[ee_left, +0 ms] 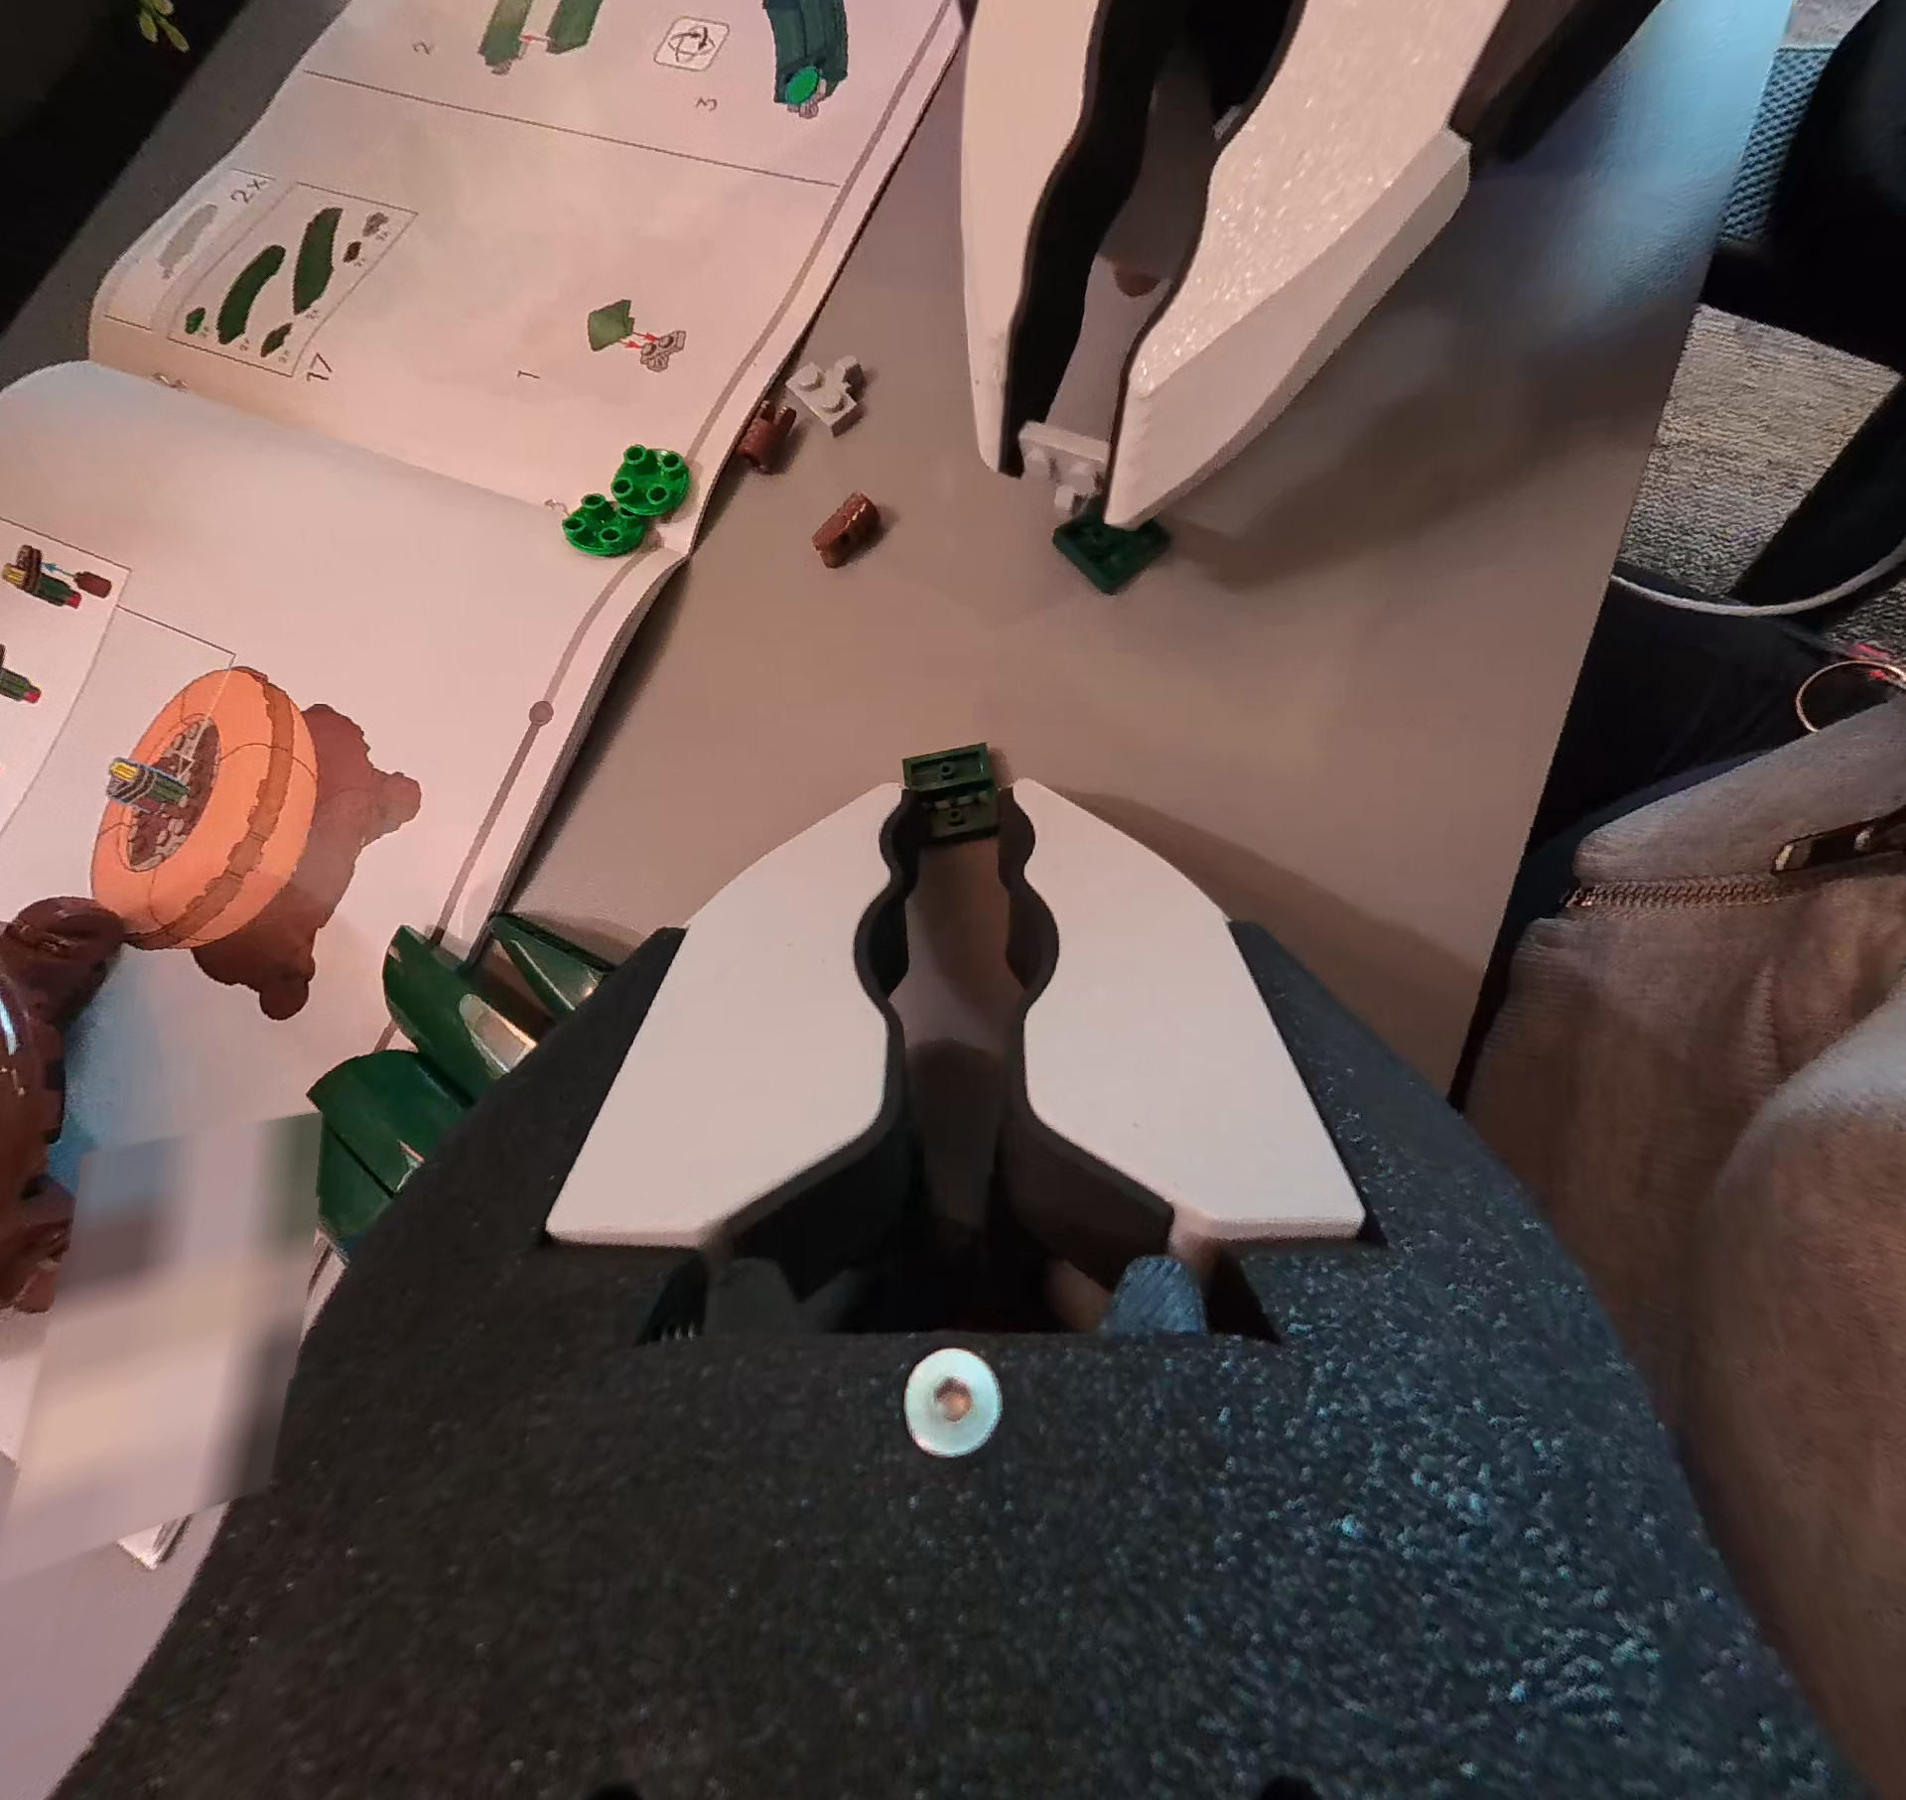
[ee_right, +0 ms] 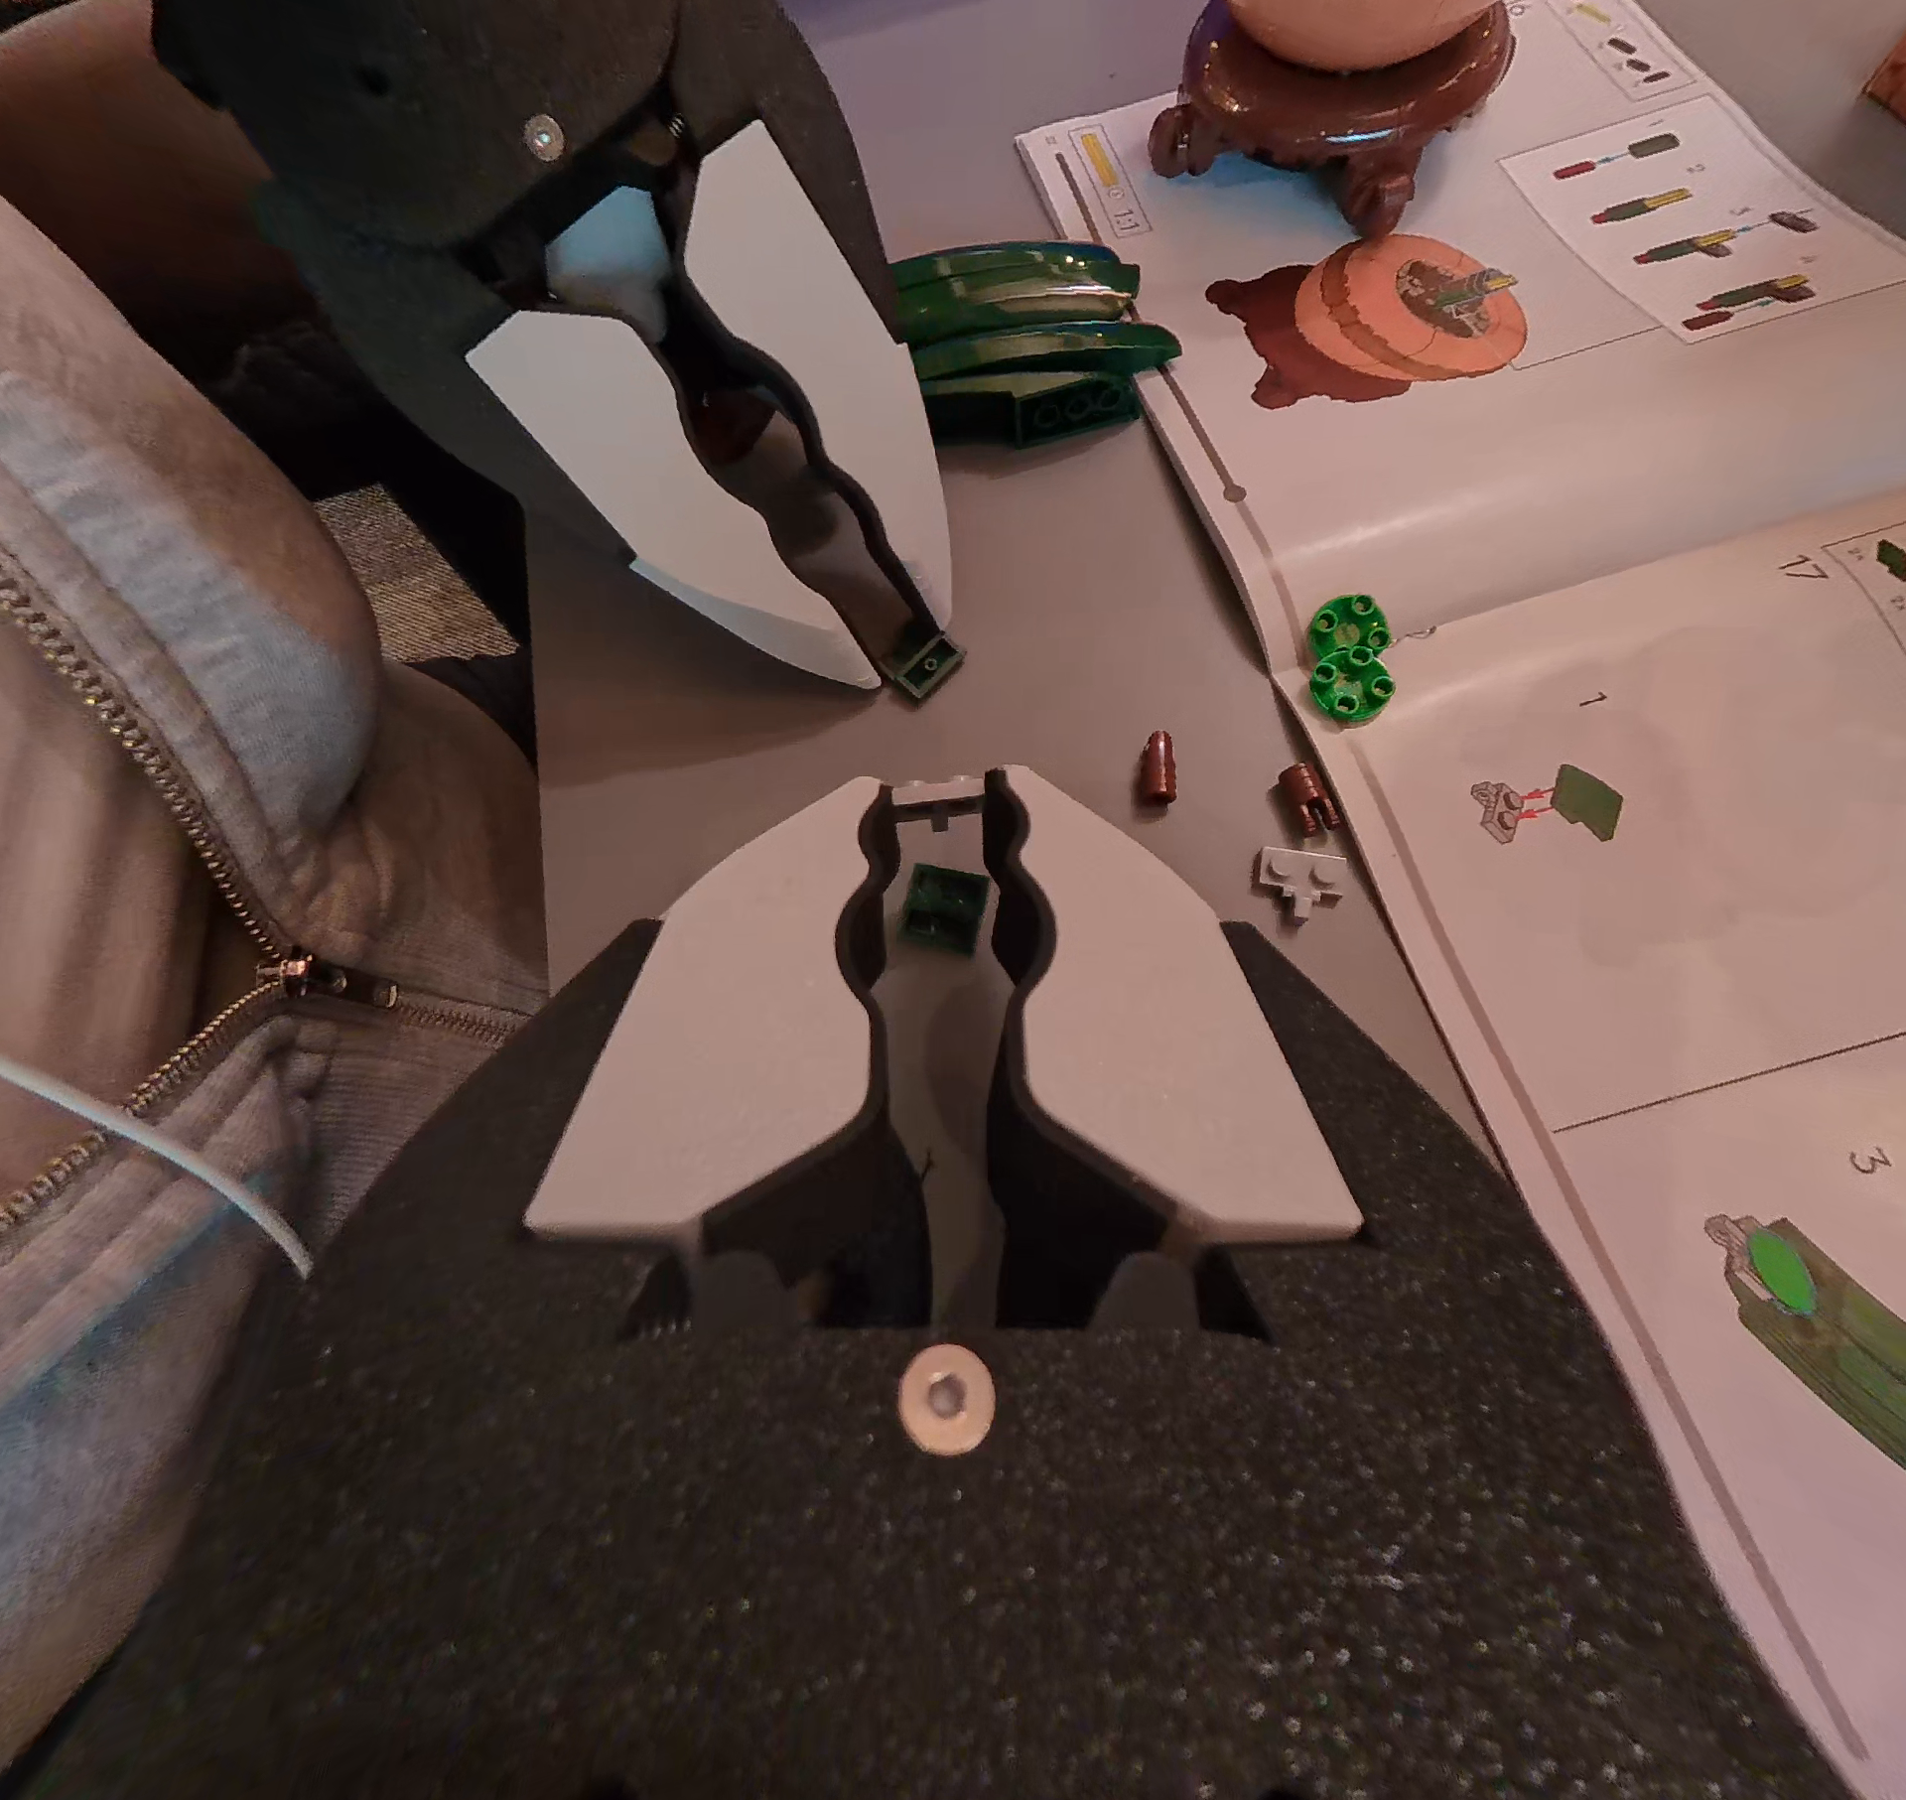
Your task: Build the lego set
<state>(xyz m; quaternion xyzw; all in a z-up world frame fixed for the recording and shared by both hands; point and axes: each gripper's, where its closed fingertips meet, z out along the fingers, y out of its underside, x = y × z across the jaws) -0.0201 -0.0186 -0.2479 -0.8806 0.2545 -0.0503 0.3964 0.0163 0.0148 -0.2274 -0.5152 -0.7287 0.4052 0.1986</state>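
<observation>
- The left gripper (ee_left: 951, 789) is pinched on a small dark green plate (ee_left: 949, 789), held only at the very tips of its fingers. With so little of the piece caught, any sideways push during mating could twist it out or flick it across the table (ee_left: 1186, 719).
- The right gripper (ee_right: 937, 789) is clamped on a small grey clip plate (ee_right: 937, 791), again just at the tips. A second dark green plate (ee_right: 941, 907) lies on the table under it, and in the left wrist view the tip appears to rest close above it; pressing down off-centre could skid that plate away.
- The two held pieces are well apart, so alignment is not yet settled; misjudged stud orientation would probably jam rather than click.
- Loose brown pieces (ee_right: 1157, 765), a spare grey plate (ee_right: 1300, 879) and two bright green round plates (ee_right: 1349, 657) sit near, at the instruction booklet (ee_right: 1609, 925) edge. A wide swing could scatter them.
</observation>
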